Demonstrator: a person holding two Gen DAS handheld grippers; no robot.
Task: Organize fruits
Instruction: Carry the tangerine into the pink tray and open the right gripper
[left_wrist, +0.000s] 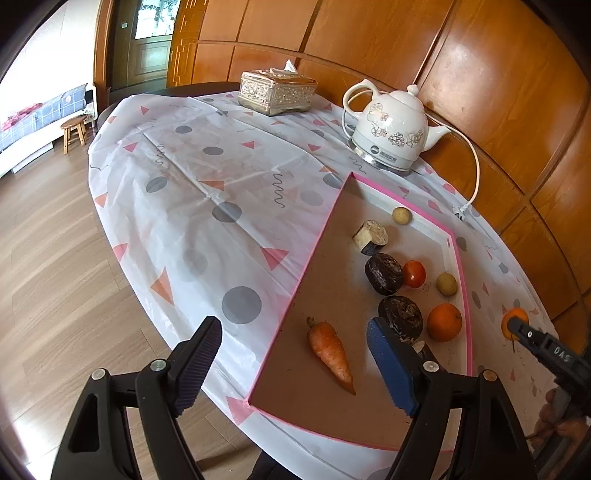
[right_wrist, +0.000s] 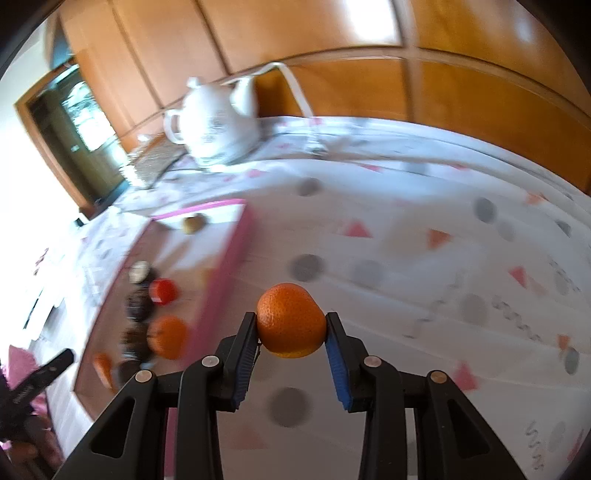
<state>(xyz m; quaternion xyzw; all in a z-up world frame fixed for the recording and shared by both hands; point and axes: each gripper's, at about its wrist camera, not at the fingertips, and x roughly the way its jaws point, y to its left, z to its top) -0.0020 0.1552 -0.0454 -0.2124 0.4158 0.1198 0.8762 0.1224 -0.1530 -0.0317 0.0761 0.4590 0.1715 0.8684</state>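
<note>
Right gripper (right_wrist: 291, 330) clamps an orange (right_wrist: 291, 320) above the surface (right_wrist: 406, 258), beside the pink-rimmed tray (left_wrist: 325, 273). Left gripper (left_wrist: 295, 354) stands wide, holding nothing, its right finger partly hiding a dark fruit (left_wrist: 400, 315). The right wrist view is blurred, so the tray's contents are indistinct there.

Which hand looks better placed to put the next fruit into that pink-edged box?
The right. Its gripper already clamps a round orange fruit just outside the pink-edged cardboard box, while the left gripper hangs open and empty.
</note>
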